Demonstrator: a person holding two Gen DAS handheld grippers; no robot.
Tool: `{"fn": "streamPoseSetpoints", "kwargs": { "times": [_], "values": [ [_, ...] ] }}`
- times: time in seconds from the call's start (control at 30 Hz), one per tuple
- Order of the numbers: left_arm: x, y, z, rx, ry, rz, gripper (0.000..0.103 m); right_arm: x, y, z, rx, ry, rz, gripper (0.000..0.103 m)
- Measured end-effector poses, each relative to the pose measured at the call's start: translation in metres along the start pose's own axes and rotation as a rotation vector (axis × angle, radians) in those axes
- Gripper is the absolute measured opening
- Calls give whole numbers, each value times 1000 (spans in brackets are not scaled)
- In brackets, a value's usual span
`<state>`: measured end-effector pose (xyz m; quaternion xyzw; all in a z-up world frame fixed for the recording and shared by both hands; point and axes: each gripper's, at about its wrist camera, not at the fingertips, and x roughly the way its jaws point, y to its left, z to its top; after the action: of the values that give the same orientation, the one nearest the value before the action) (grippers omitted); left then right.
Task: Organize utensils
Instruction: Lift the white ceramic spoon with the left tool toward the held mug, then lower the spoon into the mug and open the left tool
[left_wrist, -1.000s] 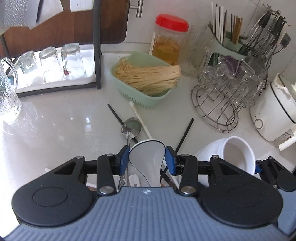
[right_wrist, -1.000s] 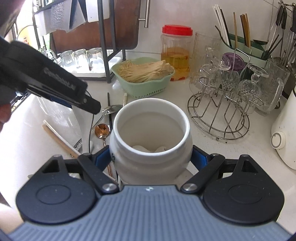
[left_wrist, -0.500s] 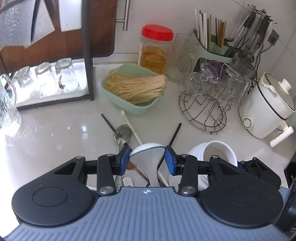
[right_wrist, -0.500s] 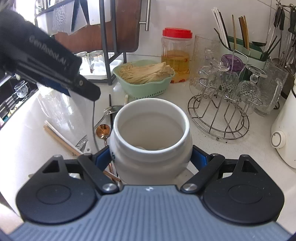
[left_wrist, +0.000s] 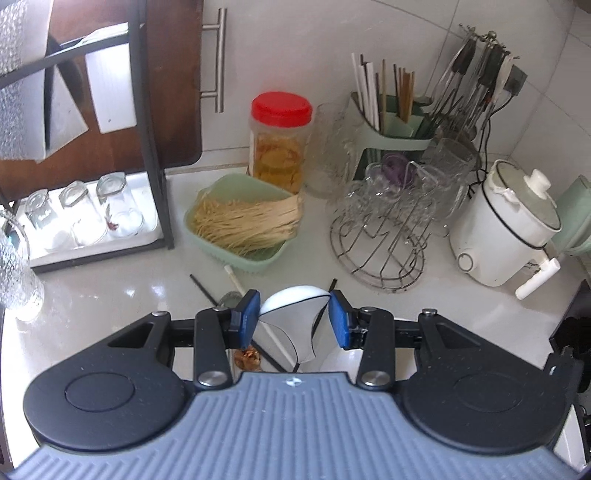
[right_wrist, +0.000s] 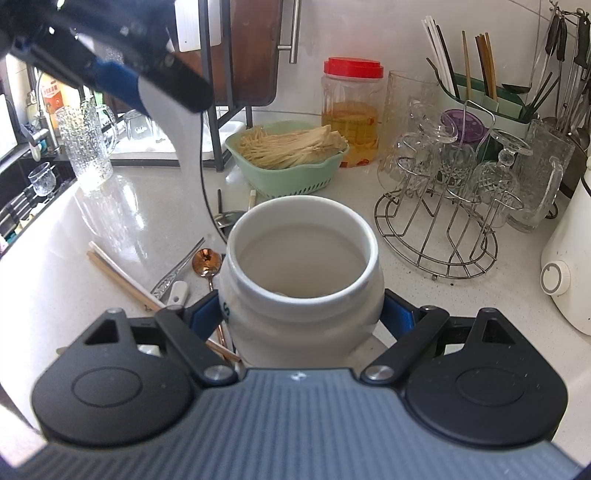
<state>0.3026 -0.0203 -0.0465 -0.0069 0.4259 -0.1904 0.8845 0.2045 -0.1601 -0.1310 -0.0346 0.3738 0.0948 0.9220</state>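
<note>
White kitchen counter (right_wrist: 122, 221) strewn with utensils, left gripper (left_wrist: 293, 317) jaws clamping white spoon (left_wrist: 295, 314), right gripper (right_wrist: 301, 317) jaws hugging white jar (right_wrist: 301, 280)

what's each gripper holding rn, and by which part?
Left gripper: white spoon, gripped across its bowl. Right gripper: white ceramic jar, clamped on its lower body.

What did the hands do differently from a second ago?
The left gripper lifted the white spoon up off the counter; in the right wrist view it now hangs high, left of the white jar. Its fingers stay shut on the spoon. The right gripper keeps holding the jar in place, and the loose utensils lie as before.
</note>
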Motion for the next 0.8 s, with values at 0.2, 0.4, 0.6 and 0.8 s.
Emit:
{"fn": "streamPoseSetpoints", "kwargs": {
  "times": [0.2, 0.4, 0.6, 0.8],
  "values": [
    [-8, -5, 22, 17, -18, -50, 47, 0, 0, 0, -2, -1, 0, 91],
    [-11, -13, 42, 9, -24, -86, 47, 0, 0, 0, -2, -2, 0, 91],
    [-9, -28, 49, 32, -16, -123, 47, 0, -1, 0, 0, -7, 6, 91],
    [-15, -37, 52, 56, -25, -139, 47, 0, -1, 0, 1, -8, 5, 91]
  ]
}}
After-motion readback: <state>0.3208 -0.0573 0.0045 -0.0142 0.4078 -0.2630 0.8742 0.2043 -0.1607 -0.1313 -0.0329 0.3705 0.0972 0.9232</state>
